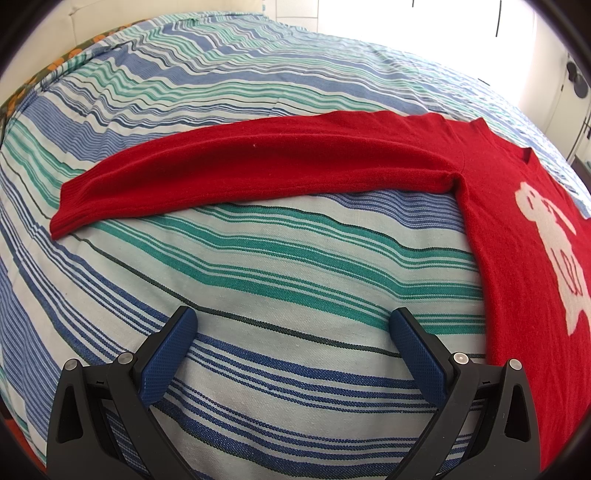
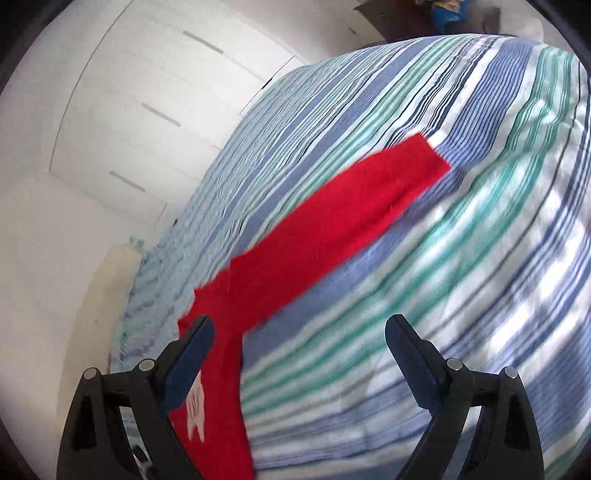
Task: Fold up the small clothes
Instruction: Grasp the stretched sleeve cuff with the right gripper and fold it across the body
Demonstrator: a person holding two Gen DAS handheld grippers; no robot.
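A small red sweater [image 1: 517,221] with a white figure on its chest lies flat on the striped bed. One sleeve [image 1: 229,166] stretches out to the left, its ribbed cuff [image 1: 66,210] at the far left. My left gripper [image 1: 291,321] is open and empty, above the bedspread in front of that sleeve. In the right wrist view the other sleeve [image 2: 332,221] reaches up and right, and the sweater body [image 2: 218,398] lies at the lower left. My right gripper [image 2: 299,328] is open and empty, its left finger [image 2: 188,362] over the sweater body. That view is blurred.
The bedspread [image 1: 258,258] has blue, green and white stripes and fills both views. A white wardrobe [image 2: 129,110] stands beyond the bed's edge in the right wrist view. A bright window [image 1: 424,22] and a patterned pillow [image 1: 74,51] lie at the far side.
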